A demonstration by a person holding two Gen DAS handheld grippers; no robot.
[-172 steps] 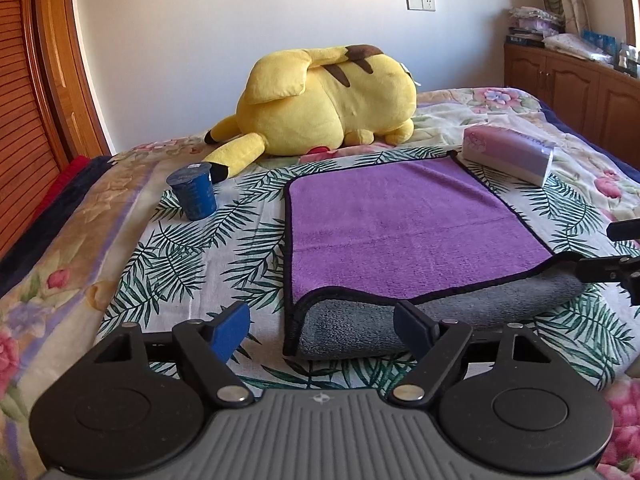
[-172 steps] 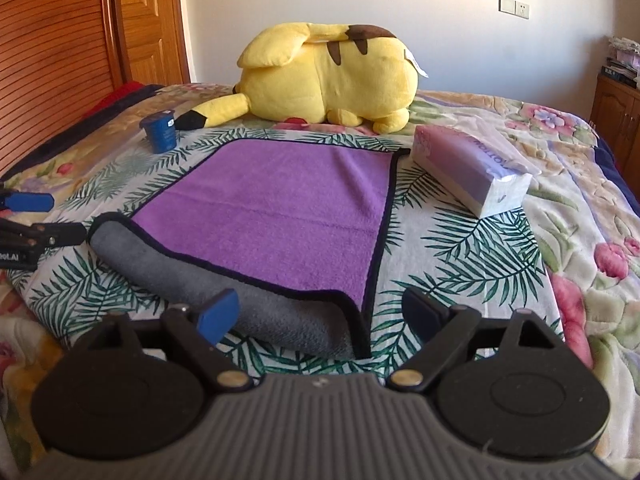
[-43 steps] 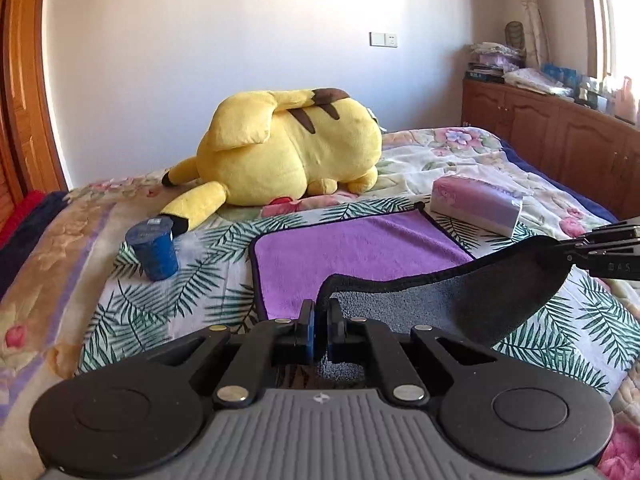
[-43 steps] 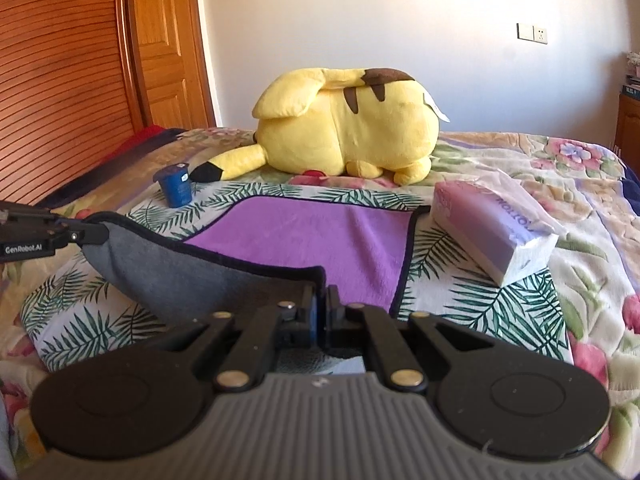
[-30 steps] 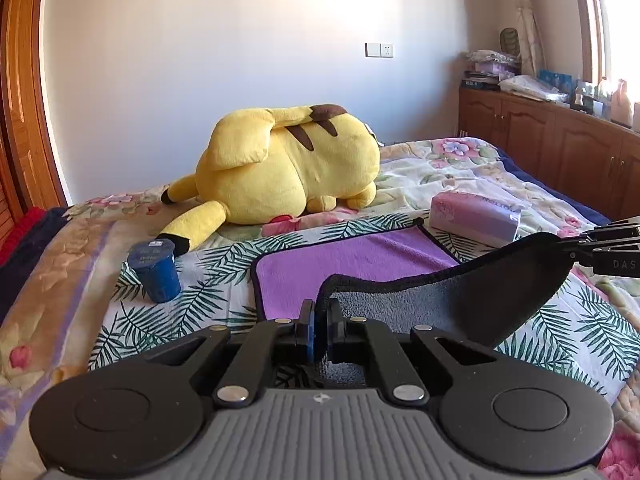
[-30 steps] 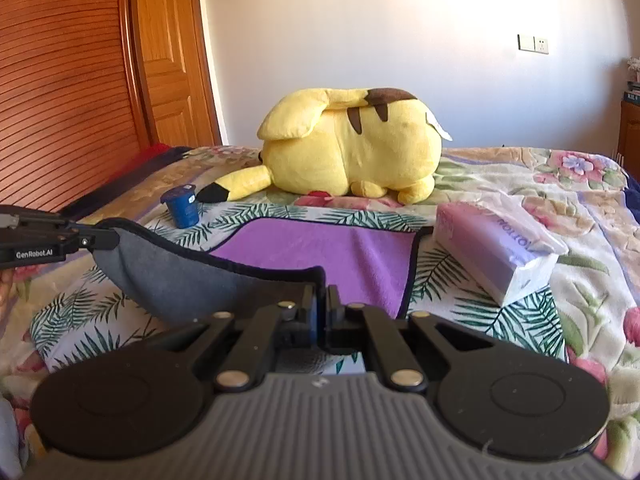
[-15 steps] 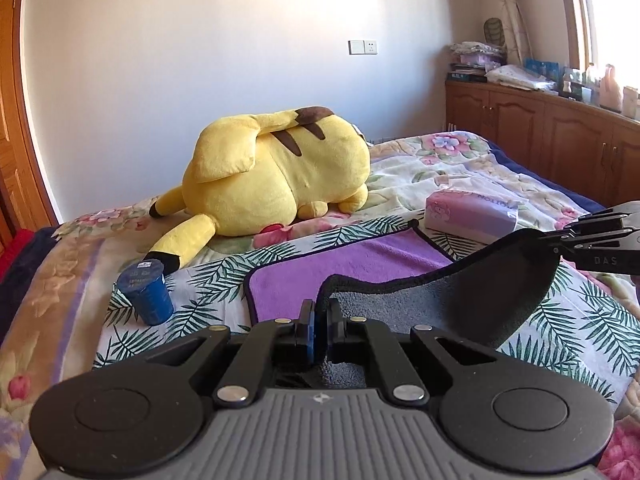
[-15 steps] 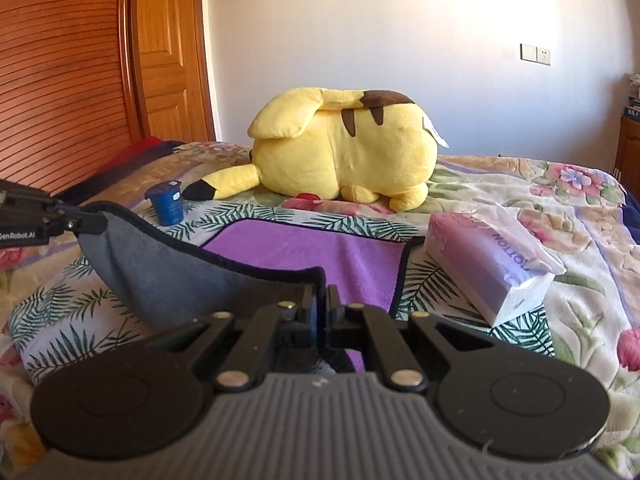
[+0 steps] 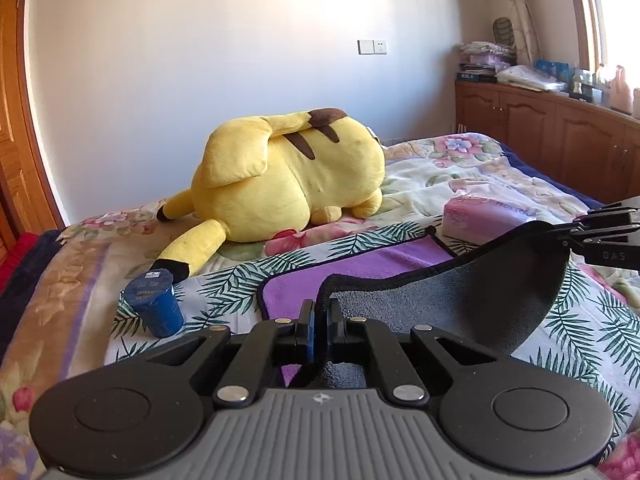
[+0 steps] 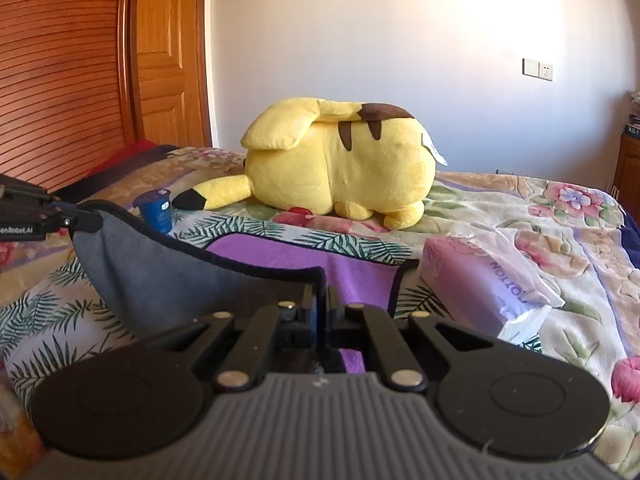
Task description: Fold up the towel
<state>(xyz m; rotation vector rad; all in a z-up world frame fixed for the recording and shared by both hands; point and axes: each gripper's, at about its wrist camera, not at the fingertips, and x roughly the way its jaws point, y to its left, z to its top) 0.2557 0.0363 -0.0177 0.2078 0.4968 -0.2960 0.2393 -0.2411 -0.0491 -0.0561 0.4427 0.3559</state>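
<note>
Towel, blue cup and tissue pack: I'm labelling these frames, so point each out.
towel [image 9: 460,300], left wrist view, lifted grey underside.
blue cup [image 9: 154,306], left wrist view, its side wall.
tissue pack [image 10: 472,280], right wrist view, its pink side.

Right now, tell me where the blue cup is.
The blue cup stands on the bedspread, left of the towel, just in front of the yellow plush's tail; in the right wrist view it sits at mid-left.

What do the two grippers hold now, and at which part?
Both hold the towel: the left gripper and the right gripper each pinch one near corner of its black-trimmed edge, lifted off the bed.
</note>
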